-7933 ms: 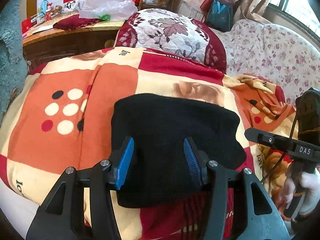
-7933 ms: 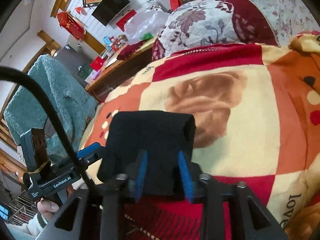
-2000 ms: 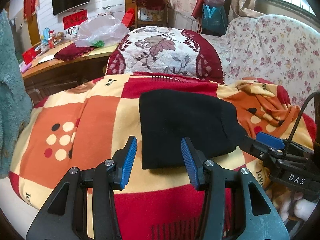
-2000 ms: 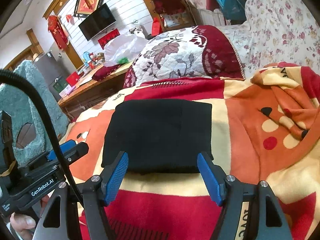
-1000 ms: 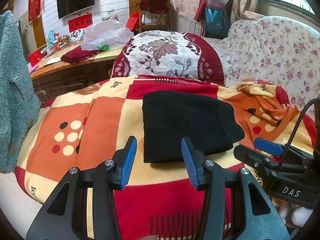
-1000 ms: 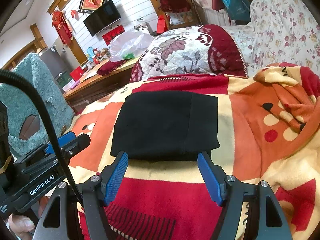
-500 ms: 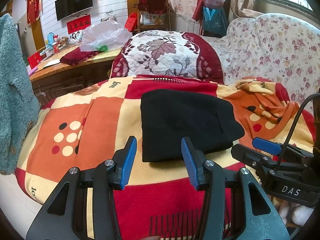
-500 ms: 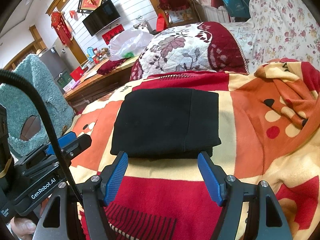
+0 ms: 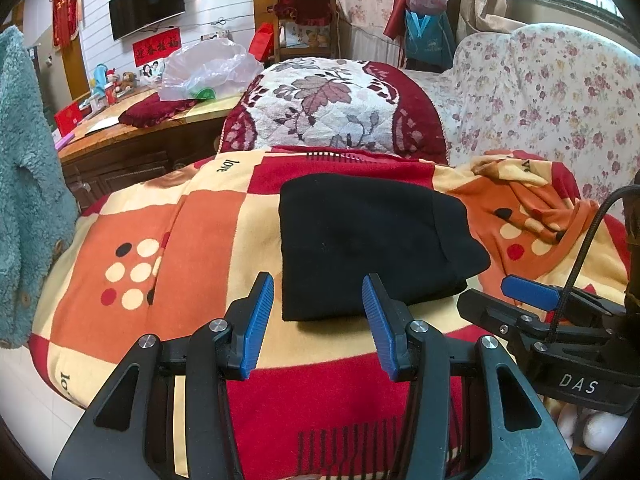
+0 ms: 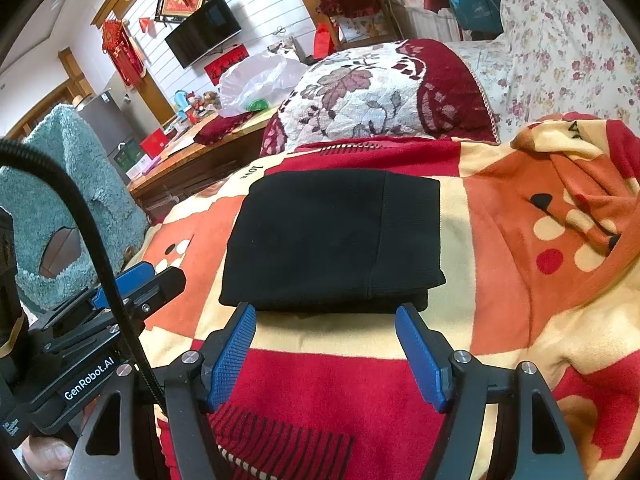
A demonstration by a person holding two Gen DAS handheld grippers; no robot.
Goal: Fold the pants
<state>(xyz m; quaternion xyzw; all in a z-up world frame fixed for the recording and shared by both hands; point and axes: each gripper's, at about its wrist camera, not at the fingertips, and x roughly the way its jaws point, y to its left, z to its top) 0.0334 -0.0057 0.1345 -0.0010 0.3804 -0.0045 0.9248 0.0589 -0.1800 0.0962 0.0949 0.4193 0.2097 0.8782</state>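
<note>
Left wrist view: left tongs [image 9: 318, 320] at bottom centre, jaws apart with nothing between them, hovering just short of the near edge of the black pants [image 9: 368, 240]. The pants lie as a compact folded stack in the middle of the frame on the checked blanket [image 9: 192, 240] covering the bed. Fold looks finished, judging by the squared outline. Right tongs [image 9: 528, 292] poke in from the lower right, close beside the stack's lower-right corner. Risk here: that corner already bulges out past the layer under it, so any sideways drift of the tongs could snag it and peel the top layer open. Right wrist view: right tongs [image 10: 324, 356] at bottom centre, jaws spread wider, empty, straddling the width of the pants [image 10: 332, 240] but clear of the fabric. A lower layer peeks out under the near edge at centre right, so the stack isn't perfectly flush. If the tongs dip forward the blue pads [image 10: 230, 356] would catch that edge and drag it. The soft blanket is rumpled at upper right; pushing on it could shift the whole stack. Left tongs [image 10: 140, 276] sit at the left edge, near the stack but not touching.
</note>
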